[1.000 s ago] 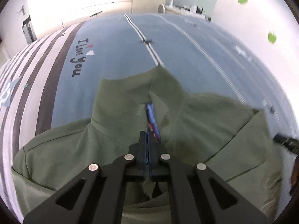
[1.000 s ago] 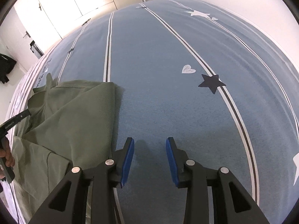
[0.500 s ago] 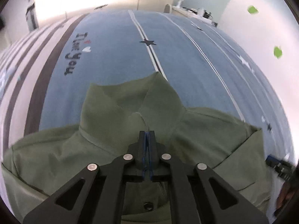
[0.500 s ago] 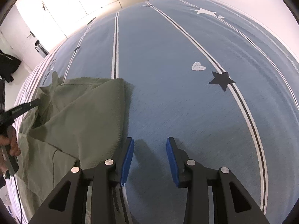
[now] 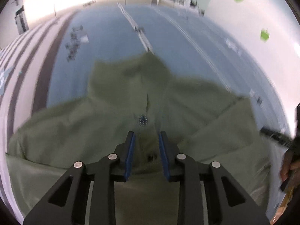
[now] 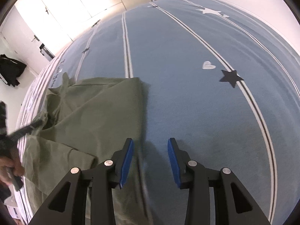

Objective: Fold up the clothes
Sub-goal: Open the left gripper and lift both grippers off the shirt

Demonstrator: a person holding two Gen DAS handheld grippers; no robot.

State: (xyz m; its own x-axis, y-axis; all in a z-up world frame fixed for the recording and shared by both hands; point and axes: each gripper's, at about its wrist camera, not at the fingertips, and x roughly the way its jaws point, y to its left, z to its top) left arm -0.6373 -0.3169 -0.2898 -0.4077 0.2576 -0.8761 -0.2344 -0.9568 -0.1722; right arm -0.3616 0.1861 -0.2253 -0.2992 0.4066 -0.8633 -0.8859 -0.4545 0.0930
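Note:
An olive green polo shirt [image 5: 187, 103] lies front up on the blue bedspread [image 5: 116, 37], its collar [image 5: 116, 71] towards the far end. My left gripper [image 5: 146, 134] hovers over the button placket just below the collar. Its jaws are opening, and the blue pads [image 5: 129, 150] stand apart on either side of the placket without pressing on cloth. This view is blurred. My right gripper [image 6: 151, 140] is open over the bedspread [image 6: 187, 103] at the shirt's [image 6: 97, 112] right edge, with nothing between its fingers.
A hand [image 6: 9, 166] with the left gripper shows at the left edge of the right wrist view. White wardrobe doors [image 6: 75, 3] stand beyond the bed and a black garment [image 6: 11, 69] hangs at the left. A white wall [image 5: 264, 34] with green stickers runs along the right.
My left gripper's jaws were shut at the shirt's neck opening and now stand parted; the collar lies closed and flat. The right gripper has stayed open beside the shirt's edge.

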